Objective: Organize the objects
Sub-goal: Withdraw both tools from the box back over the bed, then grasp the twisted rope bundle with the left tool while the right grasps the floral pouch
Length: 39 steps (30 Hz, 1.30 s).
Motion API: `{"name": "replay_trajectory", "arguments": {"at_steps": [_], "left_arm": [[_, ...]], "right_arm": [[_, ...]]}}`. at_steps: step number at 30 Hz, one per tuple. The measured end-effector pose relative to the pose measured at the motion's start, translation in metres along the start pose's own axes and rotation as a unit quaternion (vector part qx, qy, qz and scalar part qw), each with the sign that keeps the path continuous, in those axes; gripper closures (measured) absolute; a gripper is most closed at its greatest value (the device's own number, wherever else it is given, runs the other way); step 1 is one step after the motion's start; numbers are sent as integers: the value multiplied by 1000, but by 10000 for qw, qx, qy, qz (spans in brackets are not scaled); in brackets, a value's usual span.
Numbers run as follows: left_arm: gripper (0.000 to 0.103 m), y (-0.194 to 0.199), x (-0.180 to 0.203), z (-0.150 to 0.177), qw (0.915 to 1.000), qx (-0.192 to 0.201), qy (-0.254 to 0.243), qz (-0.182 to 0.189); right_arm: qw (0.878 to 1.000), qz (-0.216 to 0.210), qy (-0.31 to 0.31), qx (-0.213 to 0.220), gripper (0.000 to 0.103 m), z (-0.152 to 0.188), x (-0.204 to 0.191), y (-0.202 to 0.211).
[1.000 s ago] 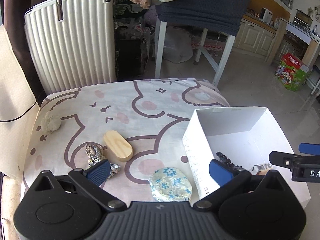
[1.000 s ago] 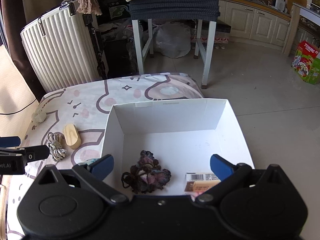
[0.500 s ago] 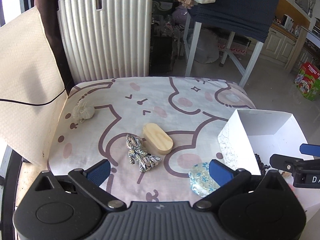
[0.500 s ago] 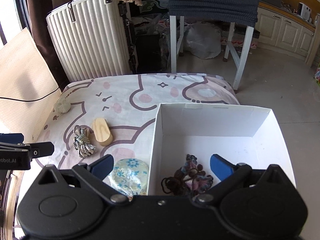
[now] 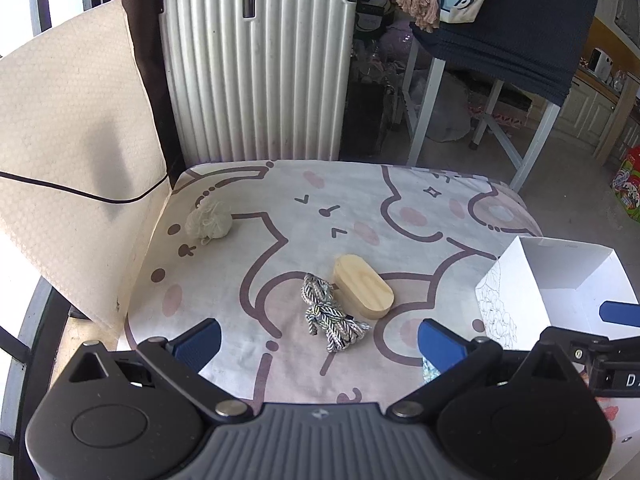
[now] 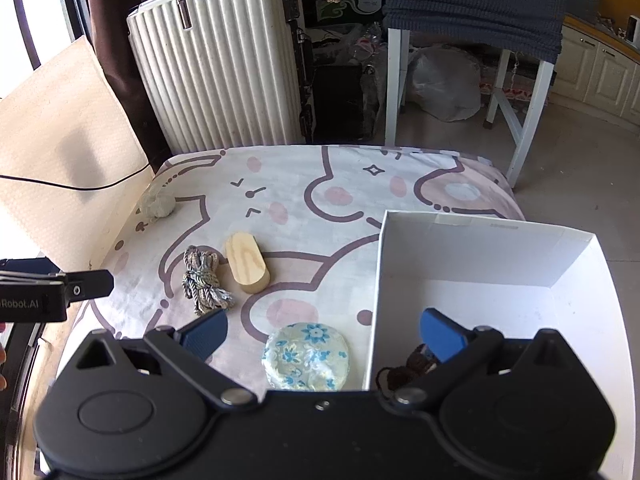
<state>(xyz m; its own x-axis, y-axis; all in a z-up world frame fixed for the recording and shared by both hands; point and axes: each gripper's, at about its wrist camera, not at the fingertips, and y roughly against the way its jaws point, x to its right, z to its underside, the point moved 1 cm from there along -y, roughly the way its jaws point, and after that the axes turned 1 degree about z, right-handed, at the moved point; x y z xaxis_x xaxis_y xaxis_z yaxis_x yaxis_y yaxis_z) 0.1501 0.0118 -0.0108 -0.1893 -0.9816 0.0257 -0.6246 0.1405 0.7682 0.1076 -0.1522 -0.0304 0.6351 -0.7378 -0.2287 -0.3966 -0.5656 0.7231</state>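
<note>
Two grippers, left [image 5: 319, 340] and right [image 6: 324, 332], spread wide, grasping nothing, above braided cord [image 5: 330, 322] touching wooden oval [image 5: 364, 286].

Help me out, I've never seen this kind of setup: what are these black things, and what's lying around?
Each picture comes from a camera on a hand-held gripper, looking along its two blue-tipped fingers. A person holds one per hand: the left hand-held gripper and the right hand-held gripper. Both are open and hold nothing. On the printed cloth lie a rope bundle, a wooden block, a pale yarn ball and a floral pouch. A white box holds dark yarn.
</note>
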Motion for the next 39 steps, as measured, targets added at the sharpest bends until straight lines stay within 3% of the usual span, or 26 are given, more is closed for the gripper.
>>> {"name": "replay_trajectory", "arguments": {"at_steps": [9, 18, 23, 28, 31, 36, 39], "left_arm": [[7, -48, -9, -6, 9979, -462, 461, 8], [12, -99, -14, -9, 9937, -836, 749, -32], [16, -129, -18, -8, 9889, -1101, 997, 7], [19, -159, -19, -5, 9803, -1346, 1438, 124], [21, -173, -16, -3, 9782, -1446, 1484, 110], [22, -192, -20, 1, 9749, -1613, 1533, -60], [24, -198, -22, 4, 9732, -1682, 1568, -57]], "right_arm": [[9925, 6, 1085, -572, 0, 0, -35, -44], [9780, -22, 1642, -1284, 0, 1, -46, -92], [9620, 127, 2219, -1588, 0, 7, -54, -119], [9381, 201, 2955, -1794, 5, 14, -65, -140], [9215, 305, 3361, -1920, 4, 20, -72, -150], [9093, 75, 3517, -2223, 8, 23, -75, -161], [8896, 223, 3867, -2422, 9, 34, -80, -173]]}}
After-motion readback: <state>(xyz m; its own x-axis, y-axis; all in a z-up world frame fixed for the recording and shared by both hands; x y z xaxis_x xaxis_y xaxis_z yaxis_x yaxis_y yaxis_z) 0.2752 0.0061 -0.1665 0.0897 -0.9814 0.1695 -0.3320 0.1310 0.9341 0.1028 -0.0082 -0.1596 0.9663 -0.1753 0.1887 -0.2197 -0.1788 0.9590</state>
